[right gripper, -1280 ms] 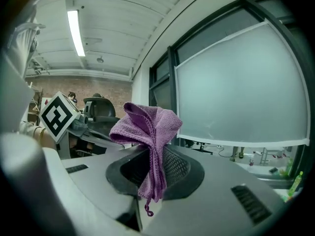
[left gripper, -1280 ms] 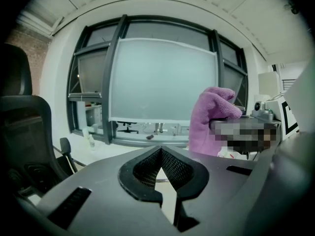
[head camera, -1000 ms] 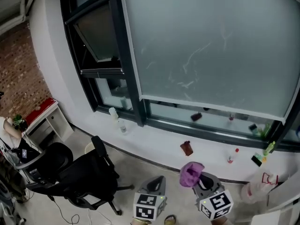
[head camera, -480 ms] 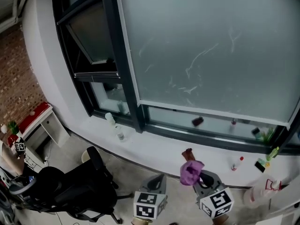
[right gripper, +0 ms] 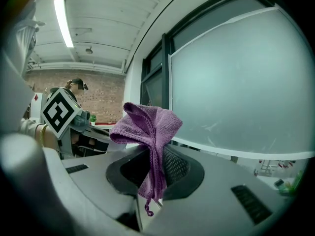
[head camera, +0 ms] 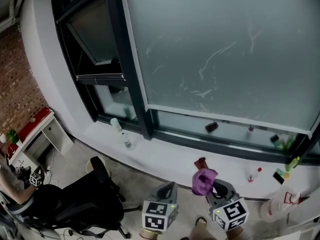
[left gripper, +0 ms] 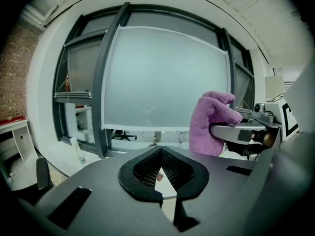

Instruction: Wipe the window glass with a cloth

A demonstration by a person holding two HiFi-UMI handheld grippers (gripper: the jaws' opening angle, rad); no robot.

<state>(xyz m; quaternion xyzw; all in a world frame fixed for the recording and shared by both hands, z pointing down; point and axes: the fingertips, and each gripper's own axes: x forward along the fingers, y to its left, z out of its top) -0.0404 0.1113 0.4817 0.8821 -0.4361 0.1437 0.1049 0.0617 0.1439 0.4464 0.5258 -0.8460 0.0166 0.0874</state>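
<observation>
**Cloth at the ready below a streaked pane.** A frosted window glass (head camera: 220, 54), marked with pale streaks, fills the far wall above a white sill (head camera: 165, 156) dotted with small things. Two clear bottles (head camera: 116, 125) stand at the left by the dark frame post (head camera: 131, 69). A brown cup (head camera: 201, 162) is near the middle, with a little red-capped bottle (head camera: 254, 174) and a green spray bottle (head camera: 290, 161) toward the right. Left of the post a window sash (head camera: 95, 31) stands tilted open. On the floor at the near left is a black office chair (head camera: 82, 206), and beyond it a small white worktop (head camera: 42, 129) topped in red.

Both tools are held low on the near side of the sill, side by side, pointing toward the window. The right hand-held gripper (head camera: 216, 185) pinches a purple cloth (head camera: 203, 180) between its jaws. The cloth bunches up above the tips and a thin tail hangs on the near side. The brown cup shows just beyond it, and the cloth is well apart from the glass. The left hand-held gripper (head camera: 169, 187) has its jaws pressed together at the tips, nothing between them. The sill and its clutter lie between both grippers and the pane.
</observation>
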